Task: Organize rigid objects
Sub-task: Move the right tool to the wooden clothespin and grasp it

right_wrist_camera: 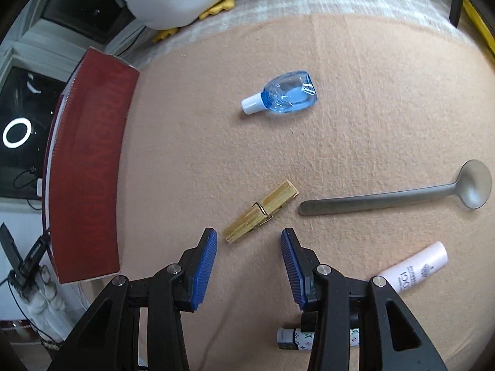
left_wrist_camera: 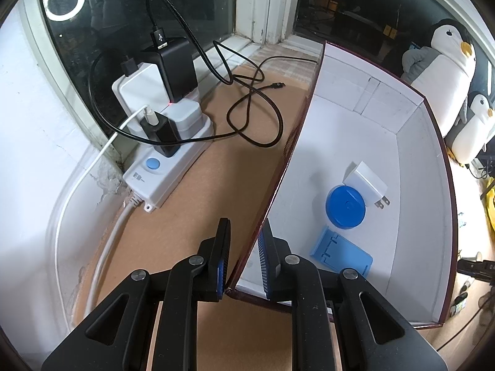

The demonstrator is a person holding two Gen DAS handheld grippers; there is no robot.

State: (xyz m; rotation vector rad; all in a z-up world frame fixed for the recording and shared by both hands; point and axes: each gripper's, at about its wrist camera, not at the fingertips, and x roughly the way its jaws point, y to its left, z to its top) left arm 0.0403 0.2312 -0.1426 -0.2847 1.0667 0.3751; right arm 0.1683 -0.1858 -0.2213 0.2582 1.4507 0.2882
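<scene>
While the left tongs point(left_wrist_camera: 244, 256) pinch the wall of the box point(left_wrist_camera: 411, 142), the right tongs point(right_wrist_camera: 249, 258) hover spread just short of the clothespin point(right_wrist_camera: 260, 211) on the bench point(right_wrist_camera: 355, 123), whose slanted lie risks a skewed, slipping grip.

Charger point(left_wrist_camera: 366, 184), lid point(left_wrist_camera: 346, 206), stand point(left_wrist_camera: 342, 255) in box point(left_wrist_camera: 386, 117) — clothespin point(right_wrist_camera: 260, 211) left of spoon point(right_wrist_camera: 402, 196).
</scene>
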